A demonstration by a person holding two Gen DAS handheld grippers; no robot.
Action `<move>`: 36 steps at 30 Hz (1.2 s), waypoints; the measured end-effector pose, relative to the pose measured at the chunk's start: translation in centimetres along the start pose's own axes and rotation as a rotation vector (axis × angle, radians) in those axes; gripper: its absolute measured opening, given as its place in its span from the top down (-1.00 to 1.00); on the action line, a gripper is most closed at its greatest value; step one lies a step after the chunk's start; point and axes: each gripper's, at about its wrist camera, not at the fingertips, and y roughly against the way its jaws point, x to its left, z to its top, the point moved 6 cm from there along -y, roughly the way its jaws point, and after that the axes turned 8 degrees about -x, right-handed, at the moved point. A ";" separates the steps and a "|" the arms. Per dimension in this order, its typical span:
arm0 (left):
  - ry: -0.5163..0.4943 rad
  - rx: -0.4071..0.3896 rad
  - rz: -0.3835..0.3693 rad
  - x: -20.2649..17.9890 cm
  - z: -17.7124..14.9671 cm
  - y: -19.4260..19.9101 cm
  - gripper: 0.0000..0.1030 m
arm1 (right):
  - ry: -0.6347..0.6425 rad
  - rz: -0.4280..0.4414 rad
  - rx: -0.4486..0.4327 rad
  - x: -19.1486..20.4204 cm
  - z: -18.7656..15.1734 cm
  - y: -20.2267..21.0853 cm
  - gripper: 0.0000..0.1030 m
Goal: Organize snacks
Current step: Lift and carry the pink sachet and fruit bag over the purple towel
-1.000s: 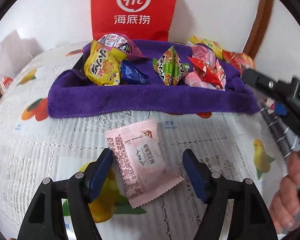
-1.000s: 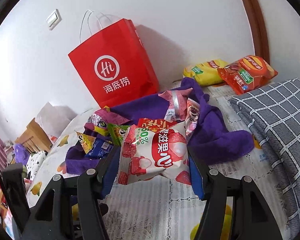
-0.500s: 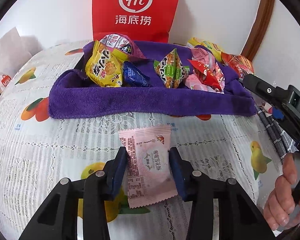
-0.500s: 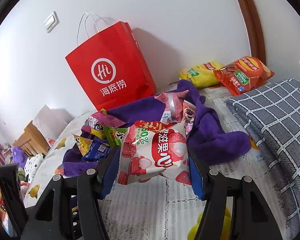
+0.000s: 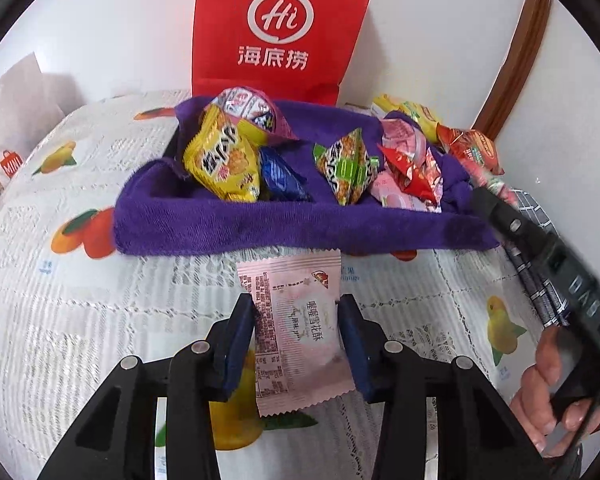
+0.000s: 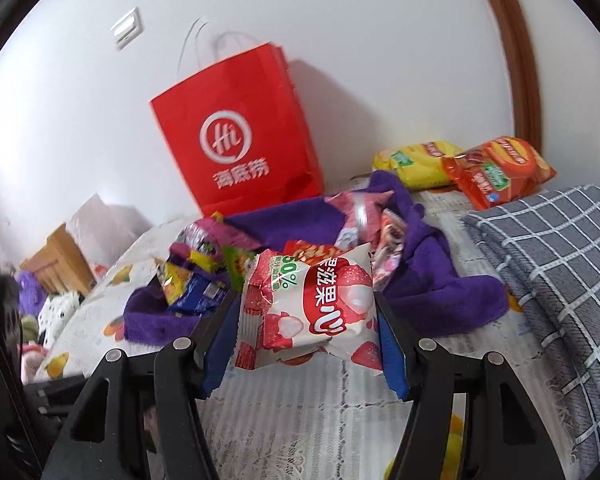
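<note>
Closed since the earlier frame, left gripper (image 5: 298, 334) now pinches the pink snack packet (image 5: 296, 320) just before the purple towel (image 5: 300, 224), while right gripper (image 6: 306, 330) clamps the lychee bag (image 6: 312, 312), both likely towel-bound.

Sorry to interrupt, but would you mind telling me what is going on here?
A person is sorting snacks with a gripper in each hand. The left gripper is shut on a pink packet just in front of the purple towel heaped with snacks. The right gripper grips a red-and-white bag.
</note>
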 end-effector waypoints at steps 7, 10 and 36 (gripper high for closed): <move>-0.006 -0.030 0.003 1.3 1.1 0.9 0.21 | 0.028 0.029 0.008 0.9 -0.6 -0.1 -0.21; 0.003 -0.035 0.003 2.0 1.5 1.2 0.21 | 0.016 0.036 0.005 0.8 -0.5 -0.1 -0.21; 0.073 -0.141 0.042 8.0 9.6 3.9 0.21 | 0.081 0.029 -0.141 4.3 11.1 0.8 -0.21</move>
